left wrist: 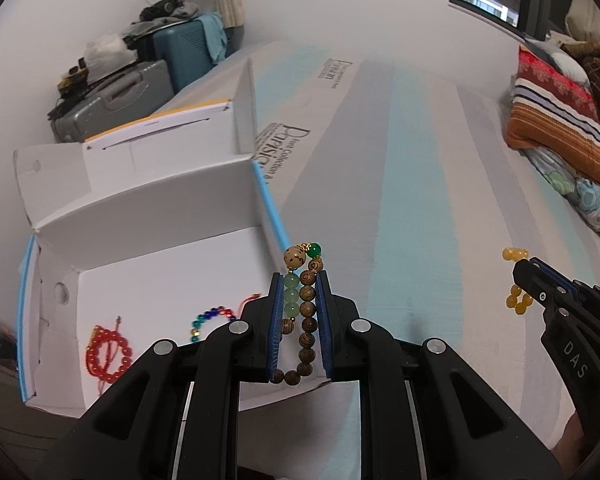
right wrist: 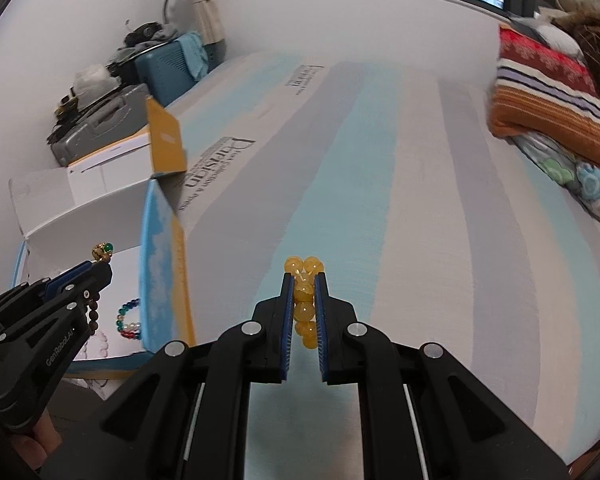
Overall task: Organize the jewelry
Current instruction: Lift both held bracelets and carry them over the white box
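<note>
My left gripper (left wrist: 299, 278) is shut on a brown wooden bead bracelet (left wrist: 307, 308) with green beads, held above the right edge of the open white box (left wrist: 160, 256). A red bead bracelet (left wrist: 108, 356) and a multicoloured bead bracelet (left wrist: 208, 320) lie inside the box. My right gripper (right wrist: 304, 276) is shut on a yellow bead bracelet (right wrist: 305, 308), held above the striped bed sheet. The right gripper (left wrist: 518, 270) also shows in the left wrist view with the yellow beads (left wrist: 518, 300) hanging from it. The left gripper (right wrist: 104, 270) shows at the left of the right wrist view, over the box (right wrist: 156, 272).
The striped blue, grey and white bed sheet (left wrist: 420, 200) stretches ahead. Folded blankets (left wrist: 560, 120) are stacked at the right. Suitcases (left wrist: 140, 88) stand against the wall beyond the box. The box lid (left wrist: 244, 108) stands upright behind the box.
</note>
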A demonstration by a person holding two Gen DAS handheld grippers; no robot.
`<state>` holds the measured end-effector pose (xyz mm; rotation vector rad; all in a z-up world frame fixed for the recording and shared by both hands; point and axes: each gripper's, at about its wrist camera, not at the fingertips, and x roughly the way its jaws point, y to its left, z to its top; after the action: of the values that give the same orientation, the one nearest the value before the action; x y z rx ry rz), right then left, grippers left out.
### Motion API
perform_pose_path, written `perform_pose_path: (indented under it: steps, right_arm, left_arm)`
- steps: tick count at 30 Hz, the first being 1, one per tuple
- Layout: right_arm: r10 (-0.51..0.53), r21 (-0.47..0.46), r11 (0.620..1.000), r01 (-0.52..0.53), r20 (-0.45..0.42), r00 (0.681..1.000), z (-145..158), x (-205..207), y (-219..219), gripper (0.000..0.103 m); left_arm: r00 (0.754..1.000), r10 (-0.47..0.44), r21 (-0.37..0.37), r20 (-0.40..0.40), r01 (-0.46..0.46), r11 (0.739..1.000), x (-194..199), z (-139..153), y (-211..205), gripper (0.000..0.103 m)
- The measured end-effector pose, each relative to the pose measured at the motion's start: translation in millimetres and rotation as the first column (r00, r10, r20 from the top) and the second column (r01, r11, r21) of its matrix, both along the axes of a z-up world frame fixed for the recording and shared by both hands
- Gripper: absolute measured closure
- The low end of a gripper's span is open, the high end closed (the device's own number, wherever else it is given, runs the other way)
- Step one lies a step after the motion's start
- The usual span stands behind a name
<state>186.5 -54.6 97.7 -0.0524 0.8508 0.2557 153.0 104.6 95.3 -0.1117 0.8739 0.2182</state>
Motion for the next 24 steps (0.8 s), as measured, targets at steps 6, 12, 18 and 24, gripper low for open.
perform_pose_path:
  steps: [6,12,18,24]
  right_arm:
    - [0.050,0.013,0.999,-0.050,0.001,0.999,0.7,-4.5,34.3,0.094]
    - [0.120,0.021,0.993,-0.120,0.011,0.993,1.3,-10.4,73.2,0.094]
    - [0.196,0.024,0.980,-0.196,0.012,0.981,-2.9,-18.0,118.1,0.094]
    - [0.269,0.008,0.963,-0.269,0.007,0.963,-12.0,-26.9,161.4,0.094]
  left_arm:
    - [0.999,0.045,0.000,-0.004,-0.045,0.999,-12.3,0.3,30.0,0.087]
    - [0.995,0.099,-0.003,-0.009,-0.099,0.995,-27.7,-0.4,68.6,0.087]
    - [0.988,0.156,-0.008,-0.017,-0.156,0.988,-44.5,-4.5,109.2,0.087]
    - [0.976,0.216,-0.015,-0.041,-0.217,0.976,-56.9,-15.2,149.4,0.087]
